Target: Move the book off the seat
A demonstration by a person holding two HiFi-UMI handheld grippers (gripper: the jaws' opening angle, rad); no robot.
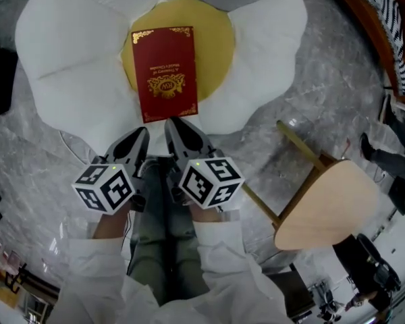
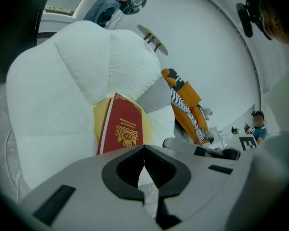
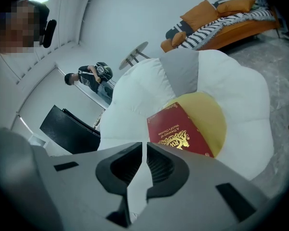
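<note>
Left gripper (image 1: 142,133) and right gripper (image 1: 173,122), side by side, each with jaws pressed together on nothing, just short of the book (image 1: 165,73).

Book: red, gold crest, cover up, lying flat on the yellow centre (image 1: 219,46) of the white petal-shaped seat (image 1: 61,59). Its long axis runs straight away from the person, with the title's top toward the grippers and the spine on the person's left. Both gripper tips sit at the book's near short edge; contact cannot be told. Right of the book, off the seat, a light wooden side table (image 1: 327,204) stands on grey marbled floor (image 1: 324,66). Beyond the book's far end is an orange sofa (image 3: 216,23) with a striped throw.
</note>
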